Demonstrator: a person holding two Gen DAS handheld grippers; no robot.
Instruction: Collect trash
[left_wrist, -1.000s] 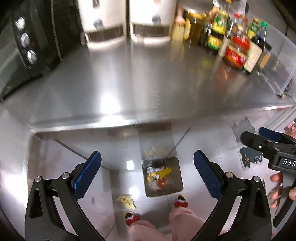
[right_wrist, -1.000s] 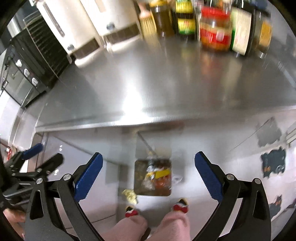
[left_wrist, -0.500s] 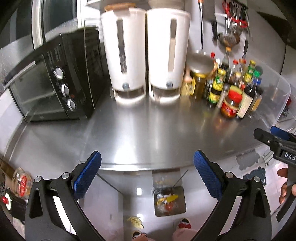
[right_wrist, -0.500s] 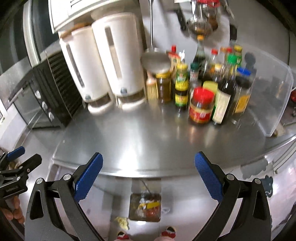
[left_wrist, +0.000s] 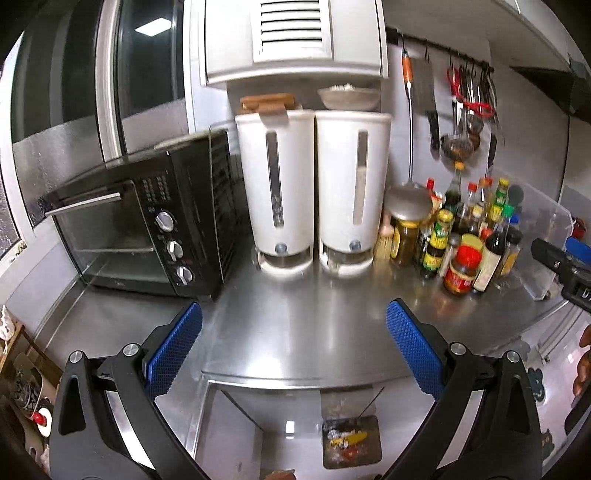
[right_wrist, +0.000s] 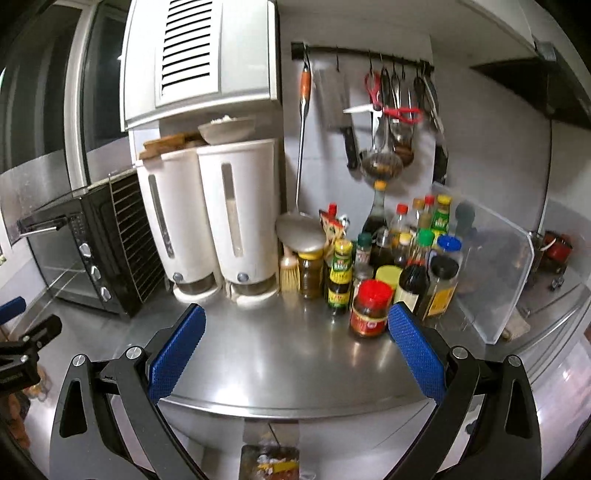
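1. Two grippers hang above the steel counter (left_wrist: 295, 332), both wide apart and holding nothing: the left gripper (left_wrist: 293, 347) and the right gripper (right_wrist: 295, 347).
2. At far left stands a black oven (left_wrist: 147, 236), its door ajar; next come two white dispensers (left_wrist: 314, 192), then a cluster of sauce bottles (right_wrist: 388, 273) beside a clear guard (right_wrist: 495, 280).
3. No trash shows on the counter. What trash is visible lies in the bin (left_wrist: 351, 441) on the floor, below the counter's front edge and low in both views.
4. From the left gripper the bin sits under and slightly right of centre; from the right gripper (left_wrist: 565, 262) it sits slightly left (right_wrist: 271, 463). Neither looks clearly nearer.
5. The bin is cut off by the frame edge in the right view, and its contents are too small to name. Loose scraps, if any remain, are probably out of view.
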